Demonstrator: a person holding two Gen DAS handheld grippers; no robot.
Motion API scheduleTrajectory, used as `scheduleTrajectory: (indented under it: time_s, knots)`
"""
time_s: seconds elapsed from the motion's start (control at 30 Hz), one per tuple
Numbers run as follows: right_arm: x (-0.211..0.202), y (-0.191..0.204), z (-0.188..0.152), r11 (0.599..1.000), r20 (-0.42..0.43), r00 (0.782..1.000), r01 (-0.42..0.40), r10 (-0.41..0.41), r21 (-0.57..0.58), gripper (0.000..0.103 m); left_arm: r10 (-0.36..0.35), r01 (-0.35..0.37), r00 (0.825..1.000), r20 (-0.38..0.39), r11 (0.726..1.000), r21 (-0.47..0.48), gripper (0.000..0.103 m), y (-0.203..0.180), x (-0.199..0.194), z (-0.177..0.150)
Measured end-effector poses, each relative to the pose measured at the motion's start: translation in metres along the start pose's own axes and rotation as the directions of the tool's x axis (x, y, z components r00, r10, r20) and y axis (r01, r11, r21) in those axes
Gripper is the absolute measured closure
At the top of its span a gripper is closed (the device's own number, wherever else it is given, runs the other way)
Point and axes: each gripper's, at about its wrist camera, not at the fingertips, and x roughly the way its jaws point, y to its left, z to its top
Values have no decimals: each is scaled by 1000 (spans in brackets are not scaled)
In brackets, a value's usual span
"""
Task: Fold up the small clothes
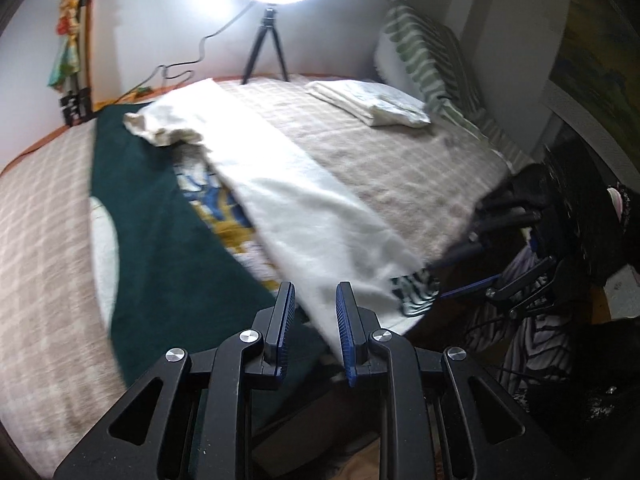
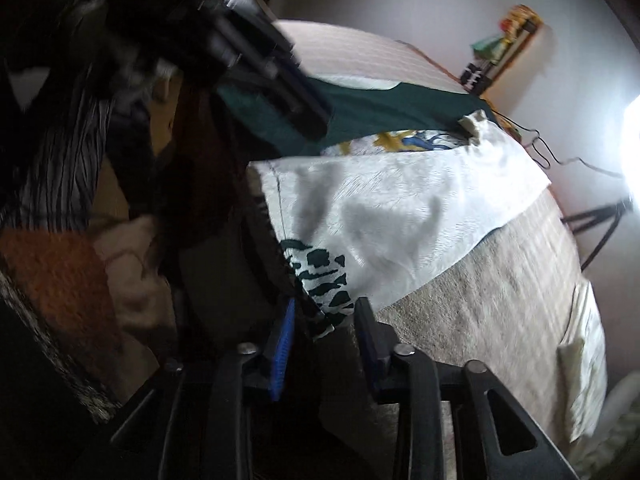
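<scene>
A white printed garment (image 1: pixel 288 184) lies inside-out in a long strip across the bed, on top of a dark green cloth (image 1: pixel 160 208). Its blue and yellow print (image 1: pixel 216 204) shows at the folded edge. My left gripper (image 1: pixel 316 300) is open at the garment's near corner, the cloth edge lying between its jaws. My right gripper (image 2: pixel 324 316) is open at the other near corner (image 2: pixel 320 276), where a dark green pattern shows. The garment also shows in the right wrist view (image 2: pixel 392 208). The right gripper shows in the left wrist view (image 1: pixel 472 256) by the bed's edge.
The bed has a beige checked cover (image 1: pixel 392 160). A folded white stack (image 1: pixel 372 100) and a green striped pillow (image 1: pixel 432 56) lie at the far right. A ring light on a tripod (image 1: pixel 268 52) stands at the far edge, its cable trailing left.
</scene>
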Motion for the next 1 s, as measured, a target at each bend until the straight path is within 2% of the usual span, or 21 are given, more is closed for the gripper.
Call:
scheduleTrajectory:
  time_s: [0.07, 0.13, 0.17, 0.23, 0.33, 0.4, 0.43, 0.53, 0.57, 0.6, 0.67, 0.73, 0.77, 0.8, 0.9, 0.97, 1.0]
  knots:
    - [2, 1, -2, 1000, -10, 1000, -2, 2, -11, 89, 4, -4, 1000, -3, 1000, -23, 84, 10, 0, 0]
    - [3, 0, -1, 1000, -23, 999, 22, -22, 17, 101, 21, -22, 1000, -8, 999, -24, 84, 16, 2, 0]
    - [4, -2, -1, 998, -26, 999, 35, -34, 48, 103, 25, -25, 1000, -8, 999, -20, 84, 16, 4, 1]
    - [3, -9, 2, 988, -20, 999, 37, -34, 151, 103, 27, -27, 1000, -1, 1000, 1, 84, 14, 5, 5]
    - [-13, -18, 13, 941, 14, 1000, 18, -24, 337, 103, 33, -33, 999, 26, 999, 26, 84, 11, 4, 12]
    - [-31, -26, 20, 879, 60, 998, -29, 0, 476, 103, 28, -29, 999, 37, 999, 27, 84, 10, 4, 15]
    - [-36, -33, 19, 825, 78, 997, -57, 15, 563, 103, 28, -29, 999, 40, 999, 26, 84, 10, 4, 15]
    - [-25, -51, -3, 590, 101, 986, -162, 136, 791, 103, 22, -23, 999, 39, 999, 24, 84, 10, 7, 12]
    - [-20, -51, -10, 540, 101, 983, -169, 153, 824, 103, 18, -19, 999, 39, 999, 26, 84, 9, 7, 12]
    - [-17, -49, -16, 507, 98, 982, -168, 162, 846, 103, 14, -15, 999, 38, 999, 29, 84, 8, 6, 11]
    - [-11, -44, -24, 466, 99, 977, -178, 189, 867, 97, 2, -4, 999, 36, 999, 36, 84, 6, 6, 9]
    - [-7, -41, -33, 420, 155, 960, -244, 235, 874, 95, 4, -5, 1000, 28, 999, 51, 84, 2, 8, 8]
    - [-8, -39, -36, 427, 165, 956, -258, 243, 867, 95, 5, -6, 1000, 28, 998, 56, 84, 1, 7, 7]
    - [-10, -34, -36, 457, 155, 959, -251, 237, 853, 90, 5, -6, 1000, 29, 998, 56, 84, 0, 7, 5]
    - [-17, -22, -33, 623, 70, 988, -143, 140, 769, 76, -3, 1, 999, 34, 999, 53, 84, -2, 4, 5]
    - [-14, -18, -28, 701, 43, 995, -96, 93, 707, 72, -14, 12, 999, 43, 998, 59, 84, -5, 3, 5]
    - [-11, -18, -26, 726, 49, 995, -99, 89, 681, 72, -16, 13, 999, 43, 998, 65, 84, -8, 3, 6]
